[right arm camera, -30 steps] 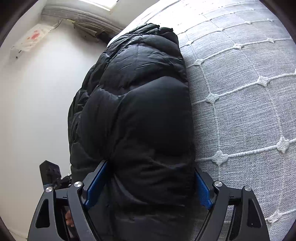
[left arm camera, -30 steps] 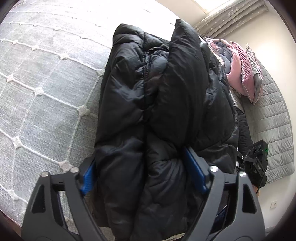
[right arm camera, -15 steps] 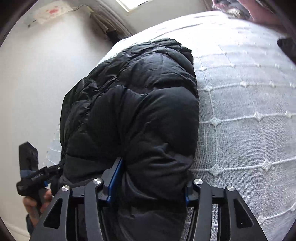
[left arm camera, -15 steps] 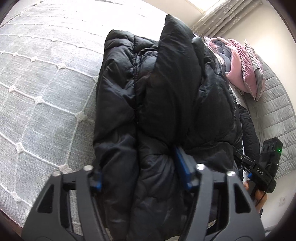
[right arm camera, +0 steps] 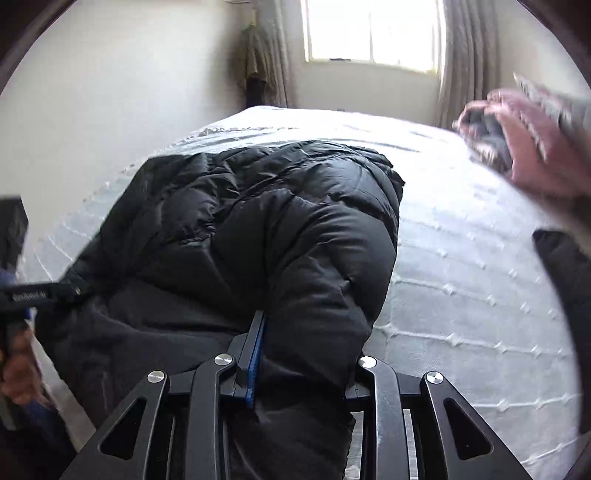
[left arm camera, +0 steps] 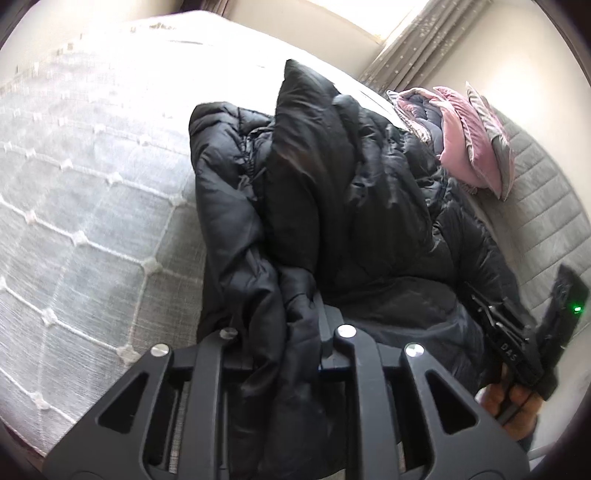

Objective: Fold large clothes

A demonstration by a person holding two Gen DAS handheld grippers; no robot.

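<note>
left gripper (left arm camera: 284, 328) and right gripper (right arm camera: 303, 354) have just been closing — each now pinches a fold at the near edge of the black puffer jacket (left arm camera: 332, 206), which lies bunched on the grey quilted bed (left arm camera: 92, 229) — pink pillows (left arm camera: 469, 147) beyond.

So from my feed, the bed (left arm camera: 92, 206) has a pale grey quilted cover with little white tufts stitched in a diamond grid. Over on the right side there's a pile of pink and grey pillows (left arm camera: 469, 147) bunched up against a grey padded headboard (left arm camera: 546, 206). Behind the bed I see a bright window (right arm camera: 373, 29) with grey curtains (right arm camera: 469, 59), and something olive-coloured hanging (right arm camera: 258, 55) near the corner on plain cream walls.
</note>
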